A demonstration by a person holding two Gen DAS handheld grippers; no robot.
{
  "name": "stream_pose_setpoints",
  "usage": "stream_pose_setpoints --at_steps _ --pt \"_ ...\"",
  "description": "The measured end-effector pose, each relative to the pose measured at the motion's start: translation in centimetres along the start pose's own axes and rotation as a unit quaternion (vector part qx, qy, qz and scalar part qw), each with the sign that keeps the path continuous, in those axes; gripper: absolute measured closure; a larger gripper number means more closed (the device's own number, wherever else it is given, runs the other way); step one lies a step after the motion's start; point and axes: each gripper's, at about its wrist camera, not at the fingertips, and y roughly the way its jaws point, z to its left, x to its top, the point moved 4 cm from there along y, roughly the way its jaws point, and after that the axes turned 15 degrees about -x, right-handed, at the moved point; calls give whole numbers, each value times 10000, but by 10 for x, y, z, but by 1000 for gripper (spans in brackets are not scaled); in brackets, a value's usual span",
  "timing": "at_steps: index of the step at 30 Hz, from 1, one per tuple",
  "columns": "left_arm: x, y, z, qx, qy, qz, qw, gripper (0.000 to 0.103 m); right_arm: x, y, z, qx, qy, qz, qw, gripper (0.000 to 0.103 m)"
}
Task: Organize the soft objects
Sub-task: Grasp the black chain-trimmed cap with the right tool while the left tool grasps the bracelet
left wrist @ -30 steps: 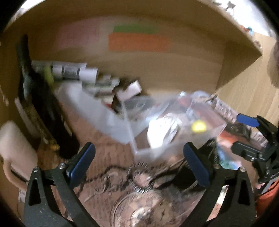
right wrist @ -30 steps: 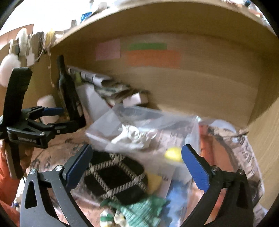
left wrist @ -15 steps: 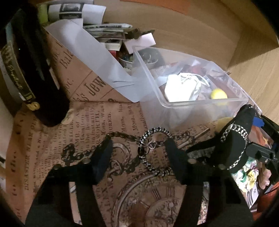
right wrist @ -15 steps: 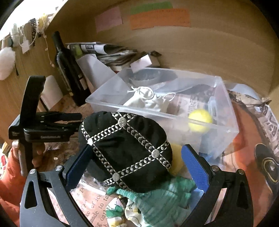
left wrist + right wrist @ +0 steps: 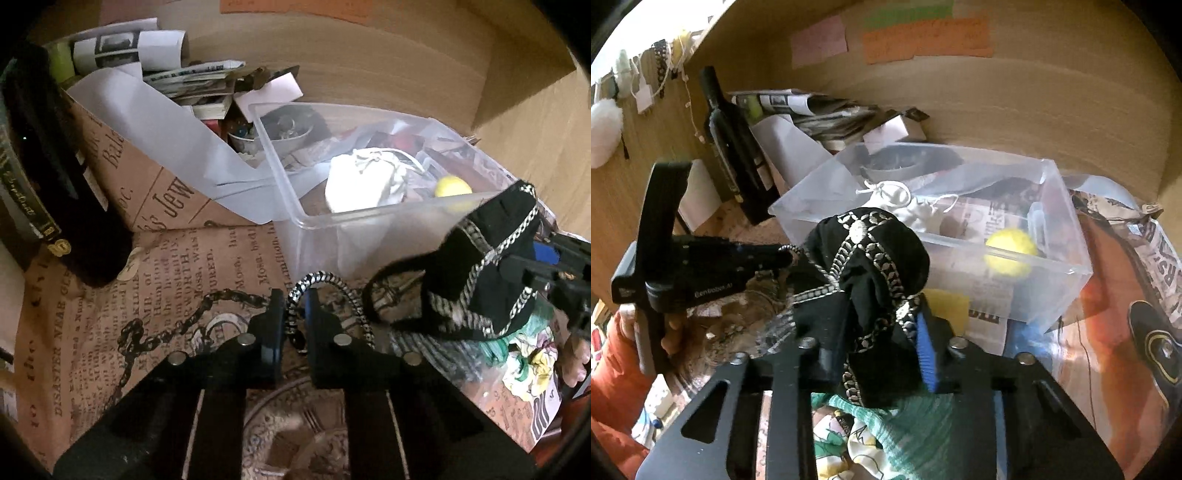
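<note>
A black cap with silver braid (image 5: 871, 266) is pinched in my right gripper (image 5: 879, 339), lifted in front of the clear plastic bin (image 5: 1067, 236); it also shows in the left wrist view (image 5: 495, 266). My left gripper (image 5: 295, 314) is shut on a black-and-white braided cord (image 5: 328, 284) that lies on the printed paper just before the bin (image 5: 280, 177). In the bin lie a white drawstring pouch (image 5: 365, 181) and a yellow ball (image 5: 452, 186). A green knit cloth (image 5: 908, 432) lies under the right gripper.
A dark wine bottle (image 5: 733, 147) stands left of the bin. Rolled newspapers and papers (image 5: 147, 48) pile up behind it against the wooden back wall. A yellow sponge (image 5: 947, 304) lies before the bin. Printed paper (image 5: 155, 295) covers the desk.
Both grippers have closed. The right one closed on the black cap and lifted it; the left one dropped to the braided cord and closed on it.
</note>
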Motion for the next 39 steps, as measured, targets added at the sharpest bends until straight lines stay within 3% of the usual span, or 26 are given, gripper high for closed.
stream_pose_setpoints --at_steps 12,27,32,39 --pt "-2 -58 -12 -68 -81 -685 9976 97 21 -48 -3 -116 -28 -732 9972 79" --pt "56 -114 -34 25 286 -1739 9843 97 63 -81 -30 -536 384 -1557 9856 79" --pt "77 -101 -32 31 309 -1719 9846 97 78 -73 -37 -830 418 -1698 9811 78" --pt "88 -61 -30 103 298 -1377 9900 97 86 -38 -44 -933 578 -1428 9836 78"
